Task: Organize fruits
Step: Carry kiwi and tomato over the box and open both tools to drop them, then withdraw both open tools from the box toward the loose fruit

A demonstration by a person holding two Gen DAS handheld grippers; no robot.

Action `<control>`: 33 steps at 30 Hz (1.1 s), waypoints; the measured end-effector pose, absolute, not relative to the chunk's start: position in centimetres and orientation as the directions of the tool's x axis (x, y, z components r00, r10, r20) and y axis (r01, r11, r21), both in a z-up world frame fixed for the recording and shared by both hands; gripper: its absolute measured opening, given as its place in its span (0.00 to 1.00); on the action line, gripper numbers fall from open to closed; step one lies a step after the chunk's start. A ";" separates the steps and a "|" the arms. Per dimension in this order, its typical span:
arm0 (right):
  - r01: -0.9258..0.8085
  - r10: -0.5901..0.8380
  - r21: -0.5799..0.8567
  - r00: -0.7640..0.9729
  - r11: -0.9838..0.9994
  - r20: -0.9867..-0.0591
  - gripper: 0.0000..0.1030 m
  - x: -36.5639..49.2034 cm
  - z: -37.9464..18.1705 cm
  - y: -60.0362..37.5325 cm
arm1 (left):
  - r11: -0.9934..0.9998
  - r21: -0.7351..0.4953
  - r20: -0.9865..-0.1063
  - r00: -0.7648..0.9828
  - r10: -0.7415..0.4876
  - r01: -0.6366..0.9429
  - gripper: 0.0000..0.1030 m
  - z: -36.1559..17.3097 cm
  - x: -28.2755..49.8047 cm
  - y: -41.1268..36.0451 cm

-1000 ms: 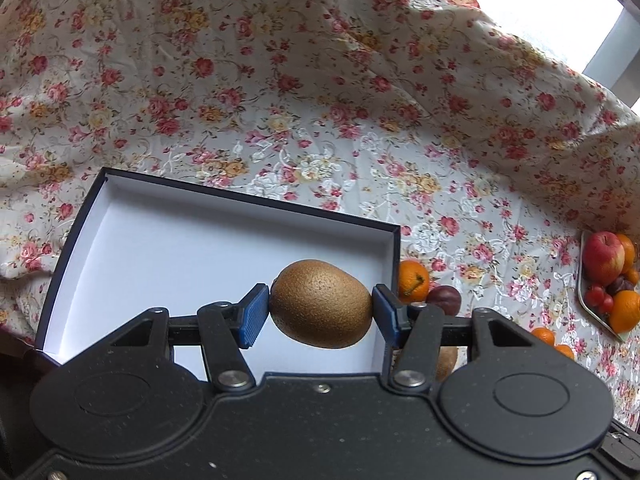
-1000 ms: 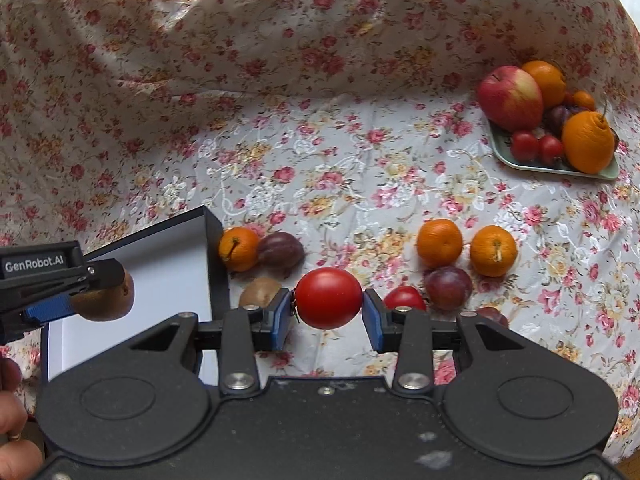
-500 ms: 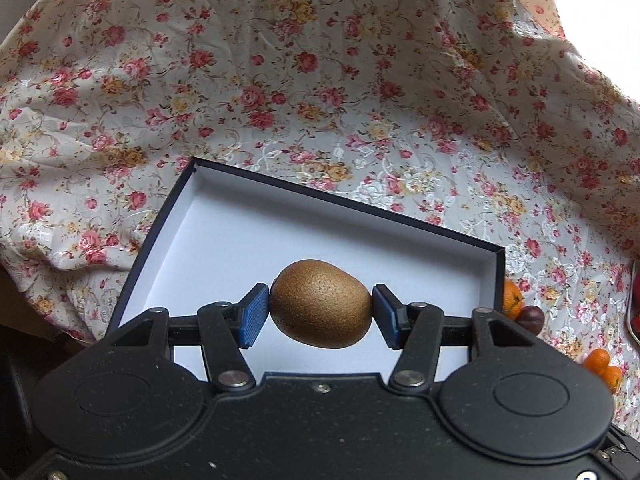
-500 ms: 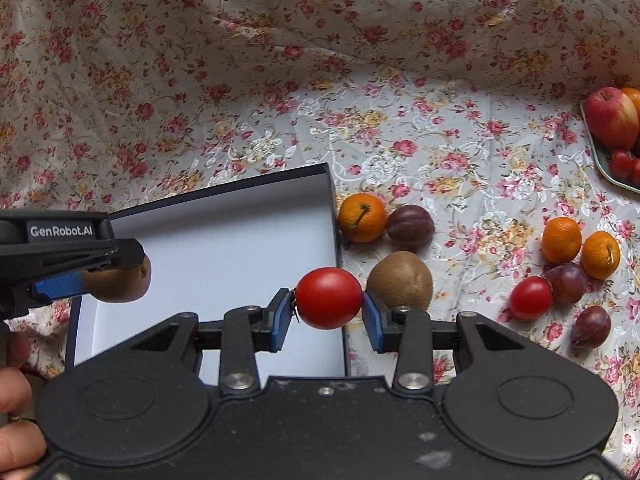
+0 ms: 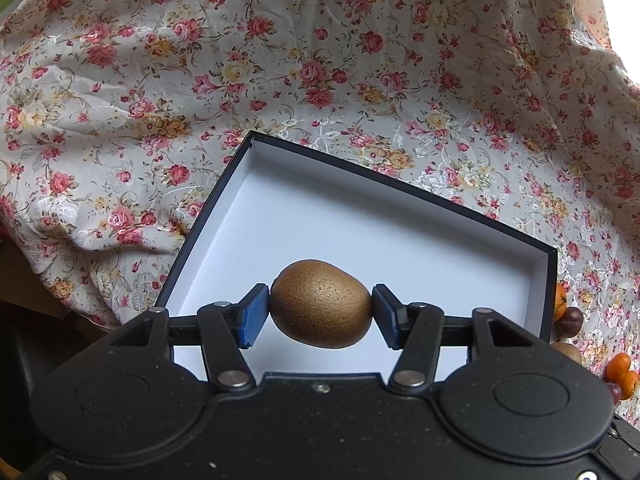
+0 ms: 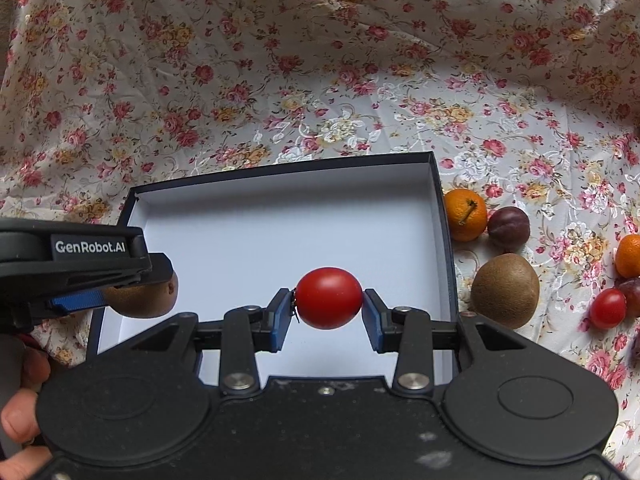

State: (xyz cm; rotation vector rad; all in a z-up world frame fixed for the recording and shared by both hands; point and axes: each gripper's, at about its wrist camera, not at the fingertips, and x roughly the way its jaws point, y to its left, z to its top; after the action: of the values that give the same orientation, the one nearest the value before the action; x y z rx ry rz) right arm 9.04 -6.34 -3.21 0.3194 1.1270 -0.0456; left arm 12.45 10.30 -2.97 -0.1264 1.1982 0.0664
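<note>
The floral tablecloth (image 6: 320,92) spreads soft and rumpled under everything, so round fruit set on it may roll into a fold. On it sits my target, the dark-rimmed box (image 6: 447,240) with a white floor, shallow-walled and as yet bare of fruit; it looks like light card, so I should lower things in rather than drop them against a wall.

My left gripper (image 5: 321,310) is clamped on a kiwi (image 5: 321,304), held end to end along its long axis above the near part of the box. I judge it firm but bruisable, its fuzzy skin giving the ribbed pads good purchase; a light squeeze is enough.

My right gripper (image 6: 329,312) is closed on a cherry tomato (image 6: 329,298), also hovering over the box floor. It is light, smooth and thin-skinned, likely to slip or split, so I hold it across its widest part, gently.

Outside the box's right wall wait another kiwi (image 6: 505,290), a mandarin (image 6: 465,216), a plum (image 6: 509,227) and a second small tomato (image 6: 608,308).
</note>
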 end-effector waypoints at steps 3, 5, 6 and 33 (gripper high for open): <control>0.184 0.128 0.223 0.420 0.957 -0.898 0.40 9.3 -3.7 -5.6 | 0.991 -0.047 -0.933 0.360 0.003 -0.128 0.58 -3.2 12.5 10.8; 0.183 0.131 0.223 0.413 0.958 -0.901 0.40 9.3 -3.8 -5.5 | 0.990 -0.046 -0.936 0.353 0.005 -0.135 0.58 -3.4 12.6 11.1; 0.184 0.132 0.223 0.411 0.957 -0.902 0.40 9.3 -3.9 -5.5 | 0.989 -0.049 -0.937 0.349 0.002 -0.138 0.58 -3.5 12.6 11.2; 0.162 0.102 0.177 0.386 0.971 -0.917 0.40 9.8 -3.7 -5.3 | 0.992 -0.030 -0.942 0.336 0.013 -0.120 0.55 -3.6 12.7 11.2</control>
State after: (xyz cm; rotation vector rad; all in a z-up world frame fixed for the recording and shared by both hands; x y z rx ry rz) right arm 9.79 -5.31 -3.71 0.2541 1.1770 -0.0389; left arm 12.71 11.20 -3.55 -0.1000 1.2254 0.0870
